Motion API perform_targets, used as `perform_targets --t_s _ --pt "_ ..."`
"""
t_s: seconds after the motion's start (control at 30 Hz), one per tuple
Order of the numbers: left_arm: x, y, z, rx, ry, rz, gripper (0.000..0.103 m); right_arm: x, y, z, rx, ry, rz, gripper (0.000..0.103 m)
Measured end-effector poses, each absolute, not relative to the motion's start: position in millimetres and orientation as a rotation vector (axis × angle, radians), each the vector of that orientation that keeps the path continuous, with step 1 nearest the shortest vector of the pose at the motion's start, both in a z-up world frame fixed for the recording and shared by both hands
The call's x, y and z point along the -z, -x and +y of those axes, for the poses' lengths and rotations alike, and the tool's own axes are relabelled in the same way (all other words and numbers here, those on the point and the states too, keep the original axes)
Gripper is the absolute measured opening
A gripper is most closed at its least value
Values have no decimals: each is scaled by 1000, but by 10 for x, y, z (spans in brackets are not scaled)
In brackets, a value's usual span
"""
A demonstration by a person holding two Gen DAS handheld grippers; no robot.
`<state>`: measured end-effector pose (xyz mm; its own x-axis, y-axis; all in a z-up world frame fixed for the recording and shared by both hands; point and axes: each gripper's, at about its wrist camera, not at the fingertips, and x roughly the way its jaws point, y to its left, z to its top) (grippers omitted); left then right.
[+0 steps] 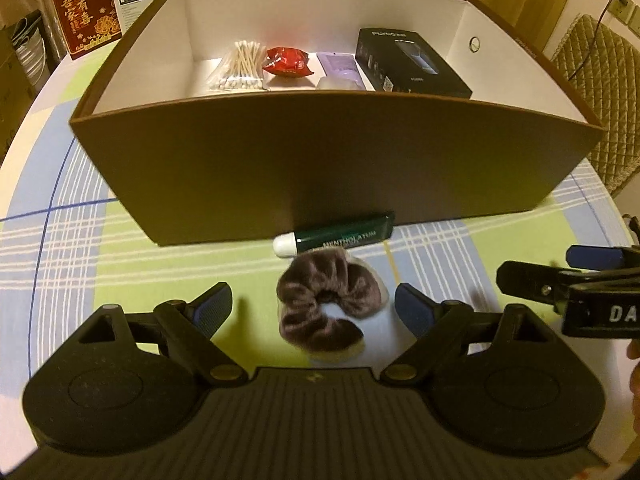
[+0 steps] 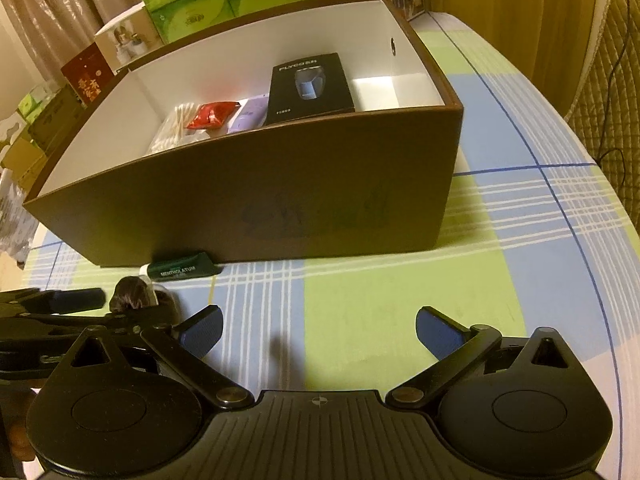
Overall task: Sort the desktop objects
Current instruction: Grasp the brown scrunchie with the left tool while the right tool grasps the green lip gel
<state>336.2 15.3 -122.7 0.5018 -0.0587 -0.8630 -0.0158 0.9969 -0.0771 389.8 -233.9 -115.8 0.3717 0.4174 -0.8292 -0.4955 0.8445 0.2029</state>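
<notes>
Left gripper [image 1: 314, 312] points down at the checked tablecloth [image 1: 100, 256], its jaws spread wide. A brown scrunchie [image 1: 326, 308] lies between the blue pads [image 1: 214, 312], touching neither. Just past it, a green Mentholatum tube [image 1: 334, 236] lies tight against the front wall of the brown box [image 1: 320, 160]. That wall hides the near part of the box floor. Farther in lie cotton swabs [image 1: 240, 68], a red packet [image 1: 286, 62], a pale packet [image 1: 338, 72] that is hard to make out, and a black carton [image 1: 408, 64]. The right edge cuts off the other gripper.

Right gripper [image 2: 318, 332] is open wide too, over bare cloth with nothing between its pads. Lots of free cloth lies ahead and to the right, up to the table edge [image 2: 624, 360]. At the left, the other gripper's arm covers most of the scrunchie.
</notes>
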Motion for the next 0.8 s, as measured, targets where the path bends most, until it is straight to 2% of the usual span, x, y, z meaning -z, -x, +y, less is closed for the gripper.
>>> perform_targets --t_s 0.1,0.17,0.27,0.3,0.47,0.8 --pt "1287 -3420 141 37 68 1049 73 1162 -3899 -2298 -589 84 1034 101" --pt "1312 -3417 140 57 62 1049 52 1164 -3889 -2260 -594 80 1031 101" --pt "1320 -3364 160 84 37 1040 35 1174 -3862 -2174 -611 84 1025 101" --pt "1318 -3341 179 89 27 1035 33 1180 -3851 -2135 -618 88 1023 101" --pt "1304 -3214 409 52 2 1030 29 1232 -3774 -1913 -660 111 1012 101" --pt "1273 -3064 1150 -118 58 1028 29 1468 -3592 -1343 -717 185 966 101"
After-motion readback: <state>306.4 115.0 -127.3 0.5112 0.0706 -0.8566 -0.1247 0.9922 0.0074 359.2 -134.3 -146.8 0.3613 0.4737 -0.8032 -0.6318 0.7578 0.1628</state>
